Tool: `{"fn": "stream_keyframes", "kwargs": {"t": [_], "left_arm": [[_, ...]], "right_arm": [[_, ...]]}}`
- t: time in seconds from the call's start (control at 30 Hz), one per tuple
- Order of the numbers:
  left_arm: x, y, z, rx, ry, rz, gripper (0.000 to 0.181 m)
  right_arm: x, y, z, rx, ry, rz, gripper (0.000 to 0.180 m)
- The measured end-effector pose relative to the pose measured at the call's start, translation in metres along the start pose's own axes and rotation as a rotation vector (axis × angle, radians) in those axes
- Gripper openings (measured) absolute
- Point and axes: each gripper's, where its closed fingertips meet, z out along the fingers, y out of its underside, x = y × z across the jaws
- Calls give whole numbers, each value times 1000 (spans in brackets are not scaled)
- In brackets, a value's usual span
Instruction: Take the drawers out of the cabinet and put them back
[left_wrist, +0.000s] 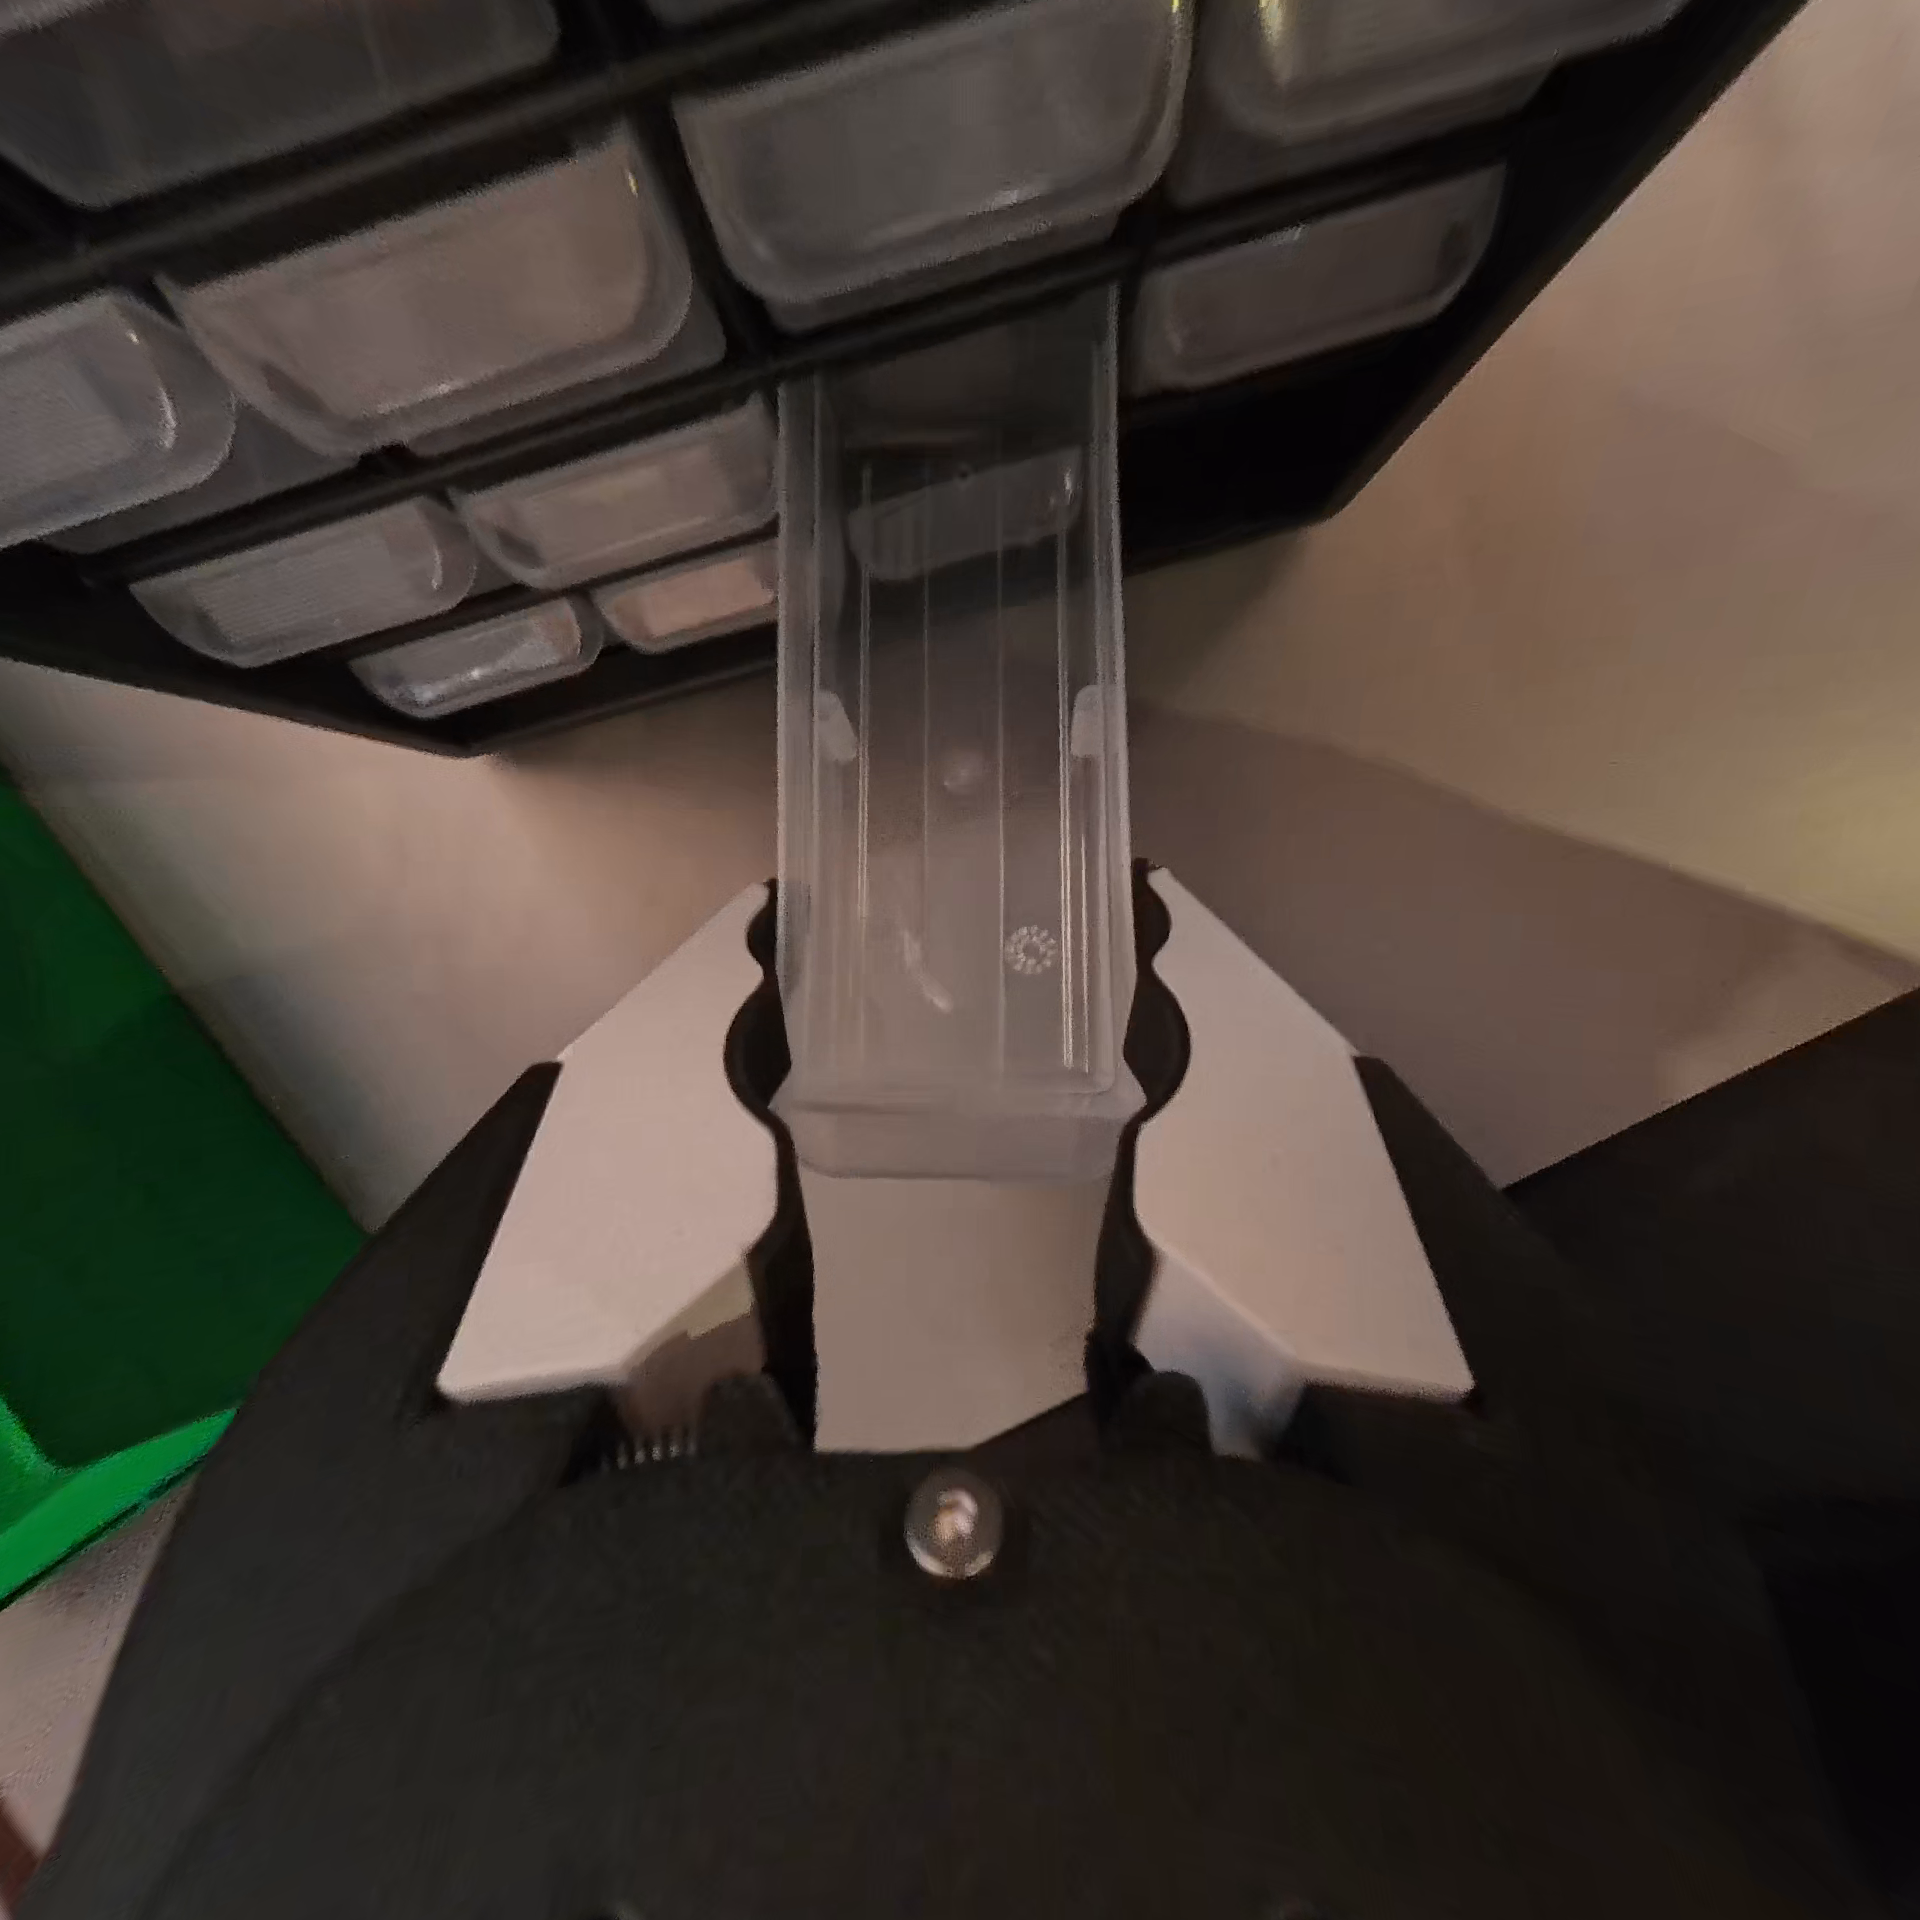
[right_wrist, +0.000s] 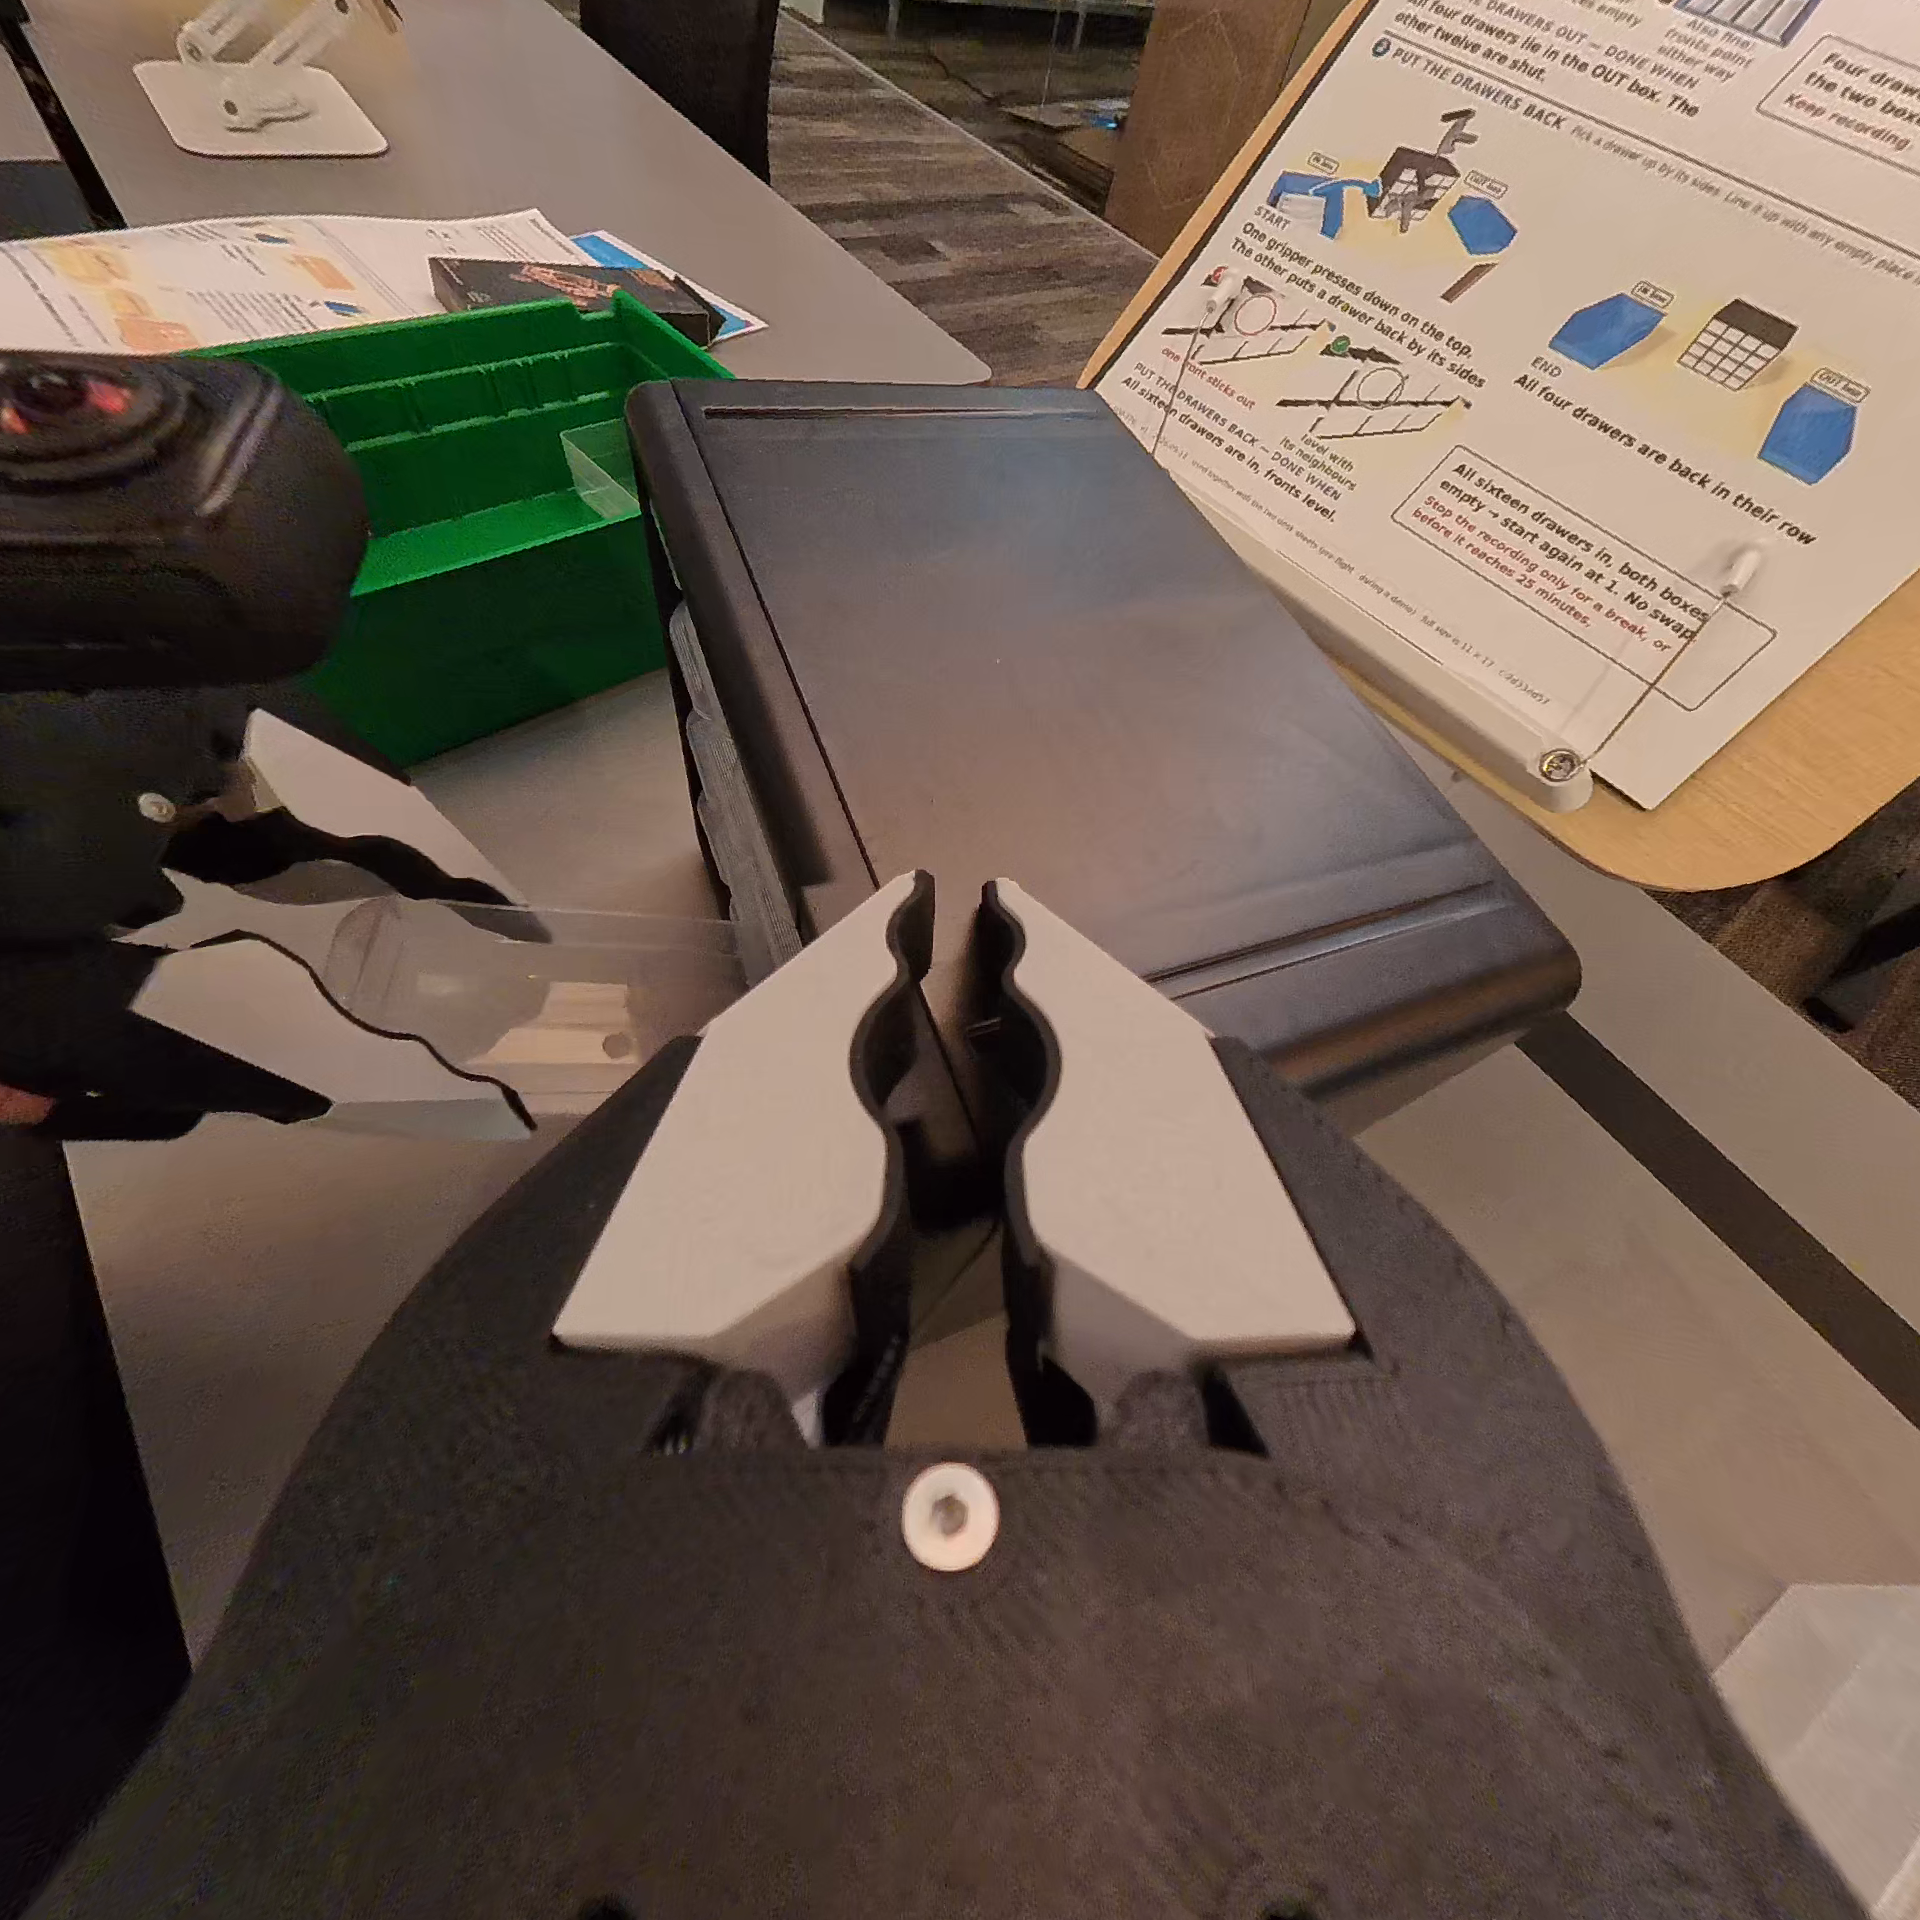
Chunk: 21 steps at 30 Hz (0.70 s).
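A black cabinet (left_wrist: 1299, 457) holds several clear drawers. My left gripper (left_wrist: 951, 987) is shut on the sides of one clear drawer (left_wrist: 951, 831), which sticks most of the way out of its slot with its far end still inside the cabinet. In the right wrist view the cabinet's flat black top (right_wrist: 1091, 665) lies ahead, and my right gripper (right_wrist: 956, 894) is shut and empty, its tips at the near edge of that top. The left gripper (right_wrist: 343, 935) with the drawer (right_wrist: 561, 966) shows at the left of that view.
A green bin (right_wrist: 488, 509) with dividers stands behind the cabinet's left side, with one clear drawer (right_wrist: 597, 457) in it; its corner also shows in the left wrist view (left_wrist: 125, 1143). An instruction sheet on a wooden board (right_wrist: 1558, 364) leans at the right. Papers (right_wrist: 260, 270) lie farther back.
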Motion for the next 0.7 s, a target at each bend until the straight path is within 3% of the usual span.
{"fn": "stream_keyframes", "kwargs": {"t": [0.37, 0.57, 0.7], "left_arm": [[18, -40, 33, 258, 144, -50, 68], [20, -39, 12, 363, 219, 55, 95], [12, -25, -9, 405, 207, 224, 98]], "right_arm": [[0, 0, 0, 1, 2, 0, 7], [1, 0, 0, 5, -6, 7, 7], [1, 0, 0, 7, -7, 8, 7]]}}
